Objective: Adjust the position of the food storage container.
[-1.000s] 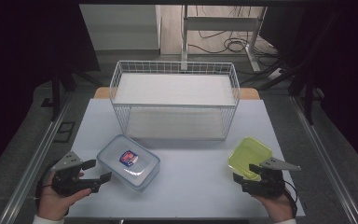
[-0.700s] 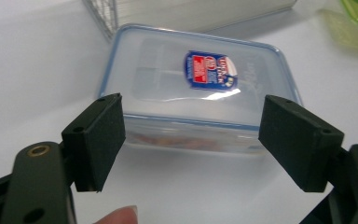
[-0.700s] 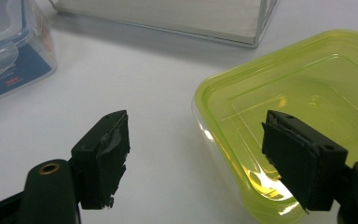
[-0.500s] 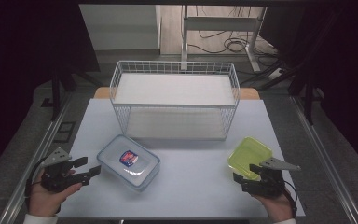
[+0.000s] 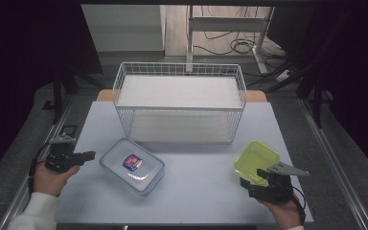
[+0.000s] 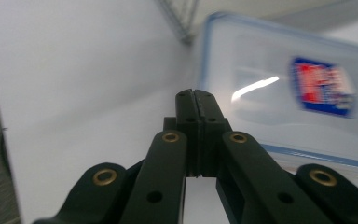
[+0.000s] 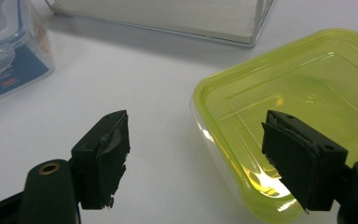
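Two hand-held grippers at the near bench edge, a lidded box by each.
Left hand-held gripper [image 5: 88, 155]: jaws just closed, pressed together on nothing, beside clear box [image 5: 132, 166]. Right hand-held gripper [image 7: 196, 158]: jaws wide apart, empty, at yellow-green box [image 7: 298, 107]. Wire basket [image 5: 179, 103] beyond.

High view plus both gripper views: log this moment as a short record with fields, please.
surface: white table
basket: wire basket, far centre
left container: clear lidded box, red-blue label
right container: yellow-green box
left tongs: just closed, jaws together, nothing between them, tips short of the clear box
right tongs: open, one jaw over the yellow-green box's near corner, not gripping
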Demonstrator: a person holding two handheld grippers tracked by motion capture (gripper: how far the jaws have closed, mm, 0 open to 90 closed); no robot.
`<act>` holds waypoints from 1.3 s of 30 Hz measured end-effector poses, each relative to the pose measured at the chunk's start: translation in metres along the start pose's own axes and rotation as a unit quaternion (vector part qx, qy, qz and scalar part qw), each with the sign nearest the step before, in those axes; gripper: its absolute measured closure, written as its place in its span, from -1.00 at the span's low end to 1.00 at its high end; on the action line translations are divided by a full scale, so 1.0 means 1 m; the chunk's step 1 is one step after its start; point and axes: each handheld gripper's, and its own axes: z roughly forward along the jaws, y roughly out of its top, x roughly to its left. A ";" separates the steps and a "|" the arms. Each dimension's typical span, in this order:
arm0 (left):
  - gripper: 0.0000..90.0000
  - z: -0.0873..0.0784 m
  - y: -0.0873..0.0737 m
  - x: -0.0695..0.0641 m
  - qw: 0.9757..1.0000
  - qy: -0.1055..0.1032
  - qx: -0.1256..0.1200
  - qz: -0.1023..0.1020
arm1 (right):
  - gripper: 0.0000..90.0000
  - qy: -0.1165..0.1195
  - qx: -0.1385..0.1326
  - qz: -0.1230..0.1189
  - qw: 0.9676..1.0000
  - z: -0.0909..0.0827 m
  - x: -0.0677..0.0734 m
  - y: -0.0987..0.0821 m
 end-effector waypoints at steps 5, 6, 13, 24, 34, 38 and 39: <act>1.00 0.016 0.011 0.010 0.999 0.003 0.032 0.005 | -0.48 -0.002 0.003 0.001 1.000 0.000 0.000 -0.001; 1.00 0.018 0.012 0.011 0.999 0.002 0.036 0.006 | -0.48 -0.002 0.002 0.000 1.000 0.000 0.001 0.000; 1.00 0.033 0.016 0.009 0.998 -0.001 0.058 0.010 | -0.48 -0.003 0.003 0.001 1.000 0.000 0.000 -0.001; 1.00 0.031 0.004 0.004 0.998 -0.013 0.069 0.007 | -0.48 -0.006 0.003 0.003 1.000 -0.001 0.000 0.000; 1.00 0.032 -0.008 -0.005 0.997 -0.032 0.074 0.017 | -0.48 -0.008 0.006 0.002 1.000 0.002 0.001 0.000; 1.00 0.034 -0.008 -0.014 0.995 -0.040 0.080 0.033 | -0.48 -0.006 0.006 0.001 1.000 0.002 0.003 0.000; 1.00 0.036 -0.008 -0.021 0.995 -0.046 0.081 0.041 | -0.48 -0.006 0.007 0.001 1.000 0.002 0.003 0.000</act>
